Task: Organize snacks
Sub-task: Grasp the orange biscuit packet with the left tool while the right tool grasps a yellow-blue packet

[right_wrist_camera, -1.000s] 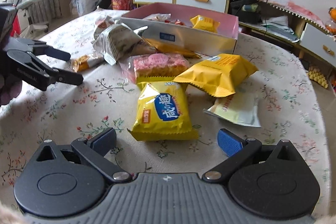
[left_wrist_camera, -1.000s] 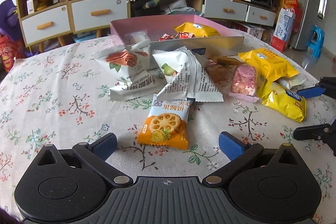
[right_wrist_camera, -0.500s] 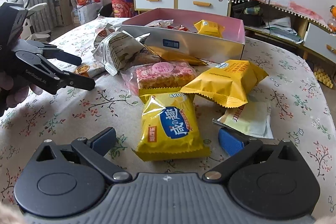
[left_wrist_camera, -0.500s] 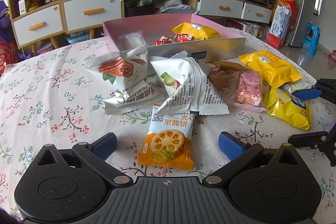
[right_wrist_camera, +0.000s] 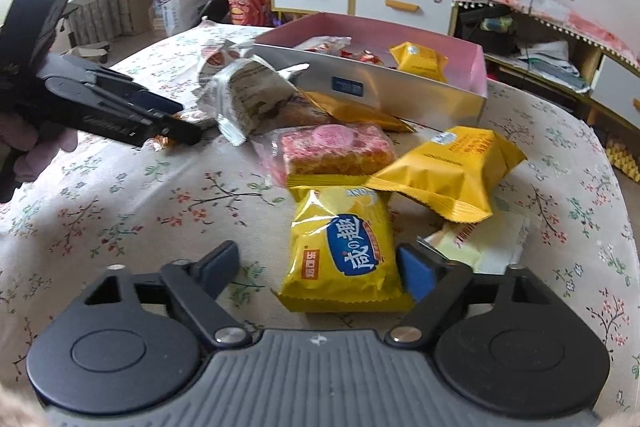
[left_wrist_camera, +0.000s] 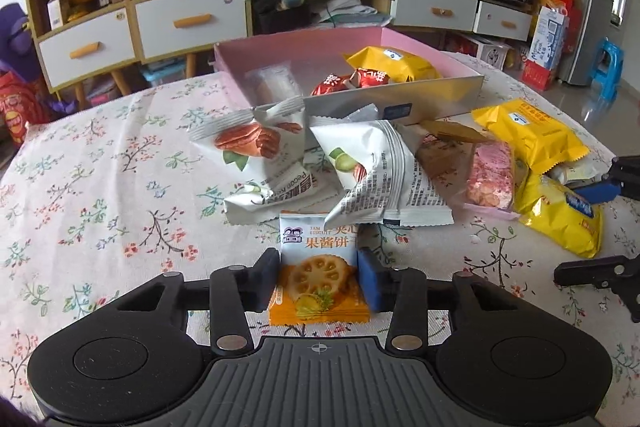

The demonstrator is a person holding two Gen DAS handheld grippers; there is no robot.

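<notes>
Orange jam-biscuit packet [left_wrist_camera: 318, 279], low centre, sits between the closing left gripper [left_wrist_camera: 318, 277]; pads seemingly touching it. Right gripper [right_wrist_camera: 318, 267] narrows around the yellow packet [right_wrist_camera: 344, 247], one pad apart. Slick film may slip free.

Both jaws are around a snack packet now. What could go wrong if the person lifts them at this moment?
1. The white printed foil packet overlaps the top of the orange jam biscuit packet, so lifting with the left gripper may drag it.
2. The right gripper is closing, its left pad clear of the yellow cracker packet; the grip may be off-centre.
</notes>
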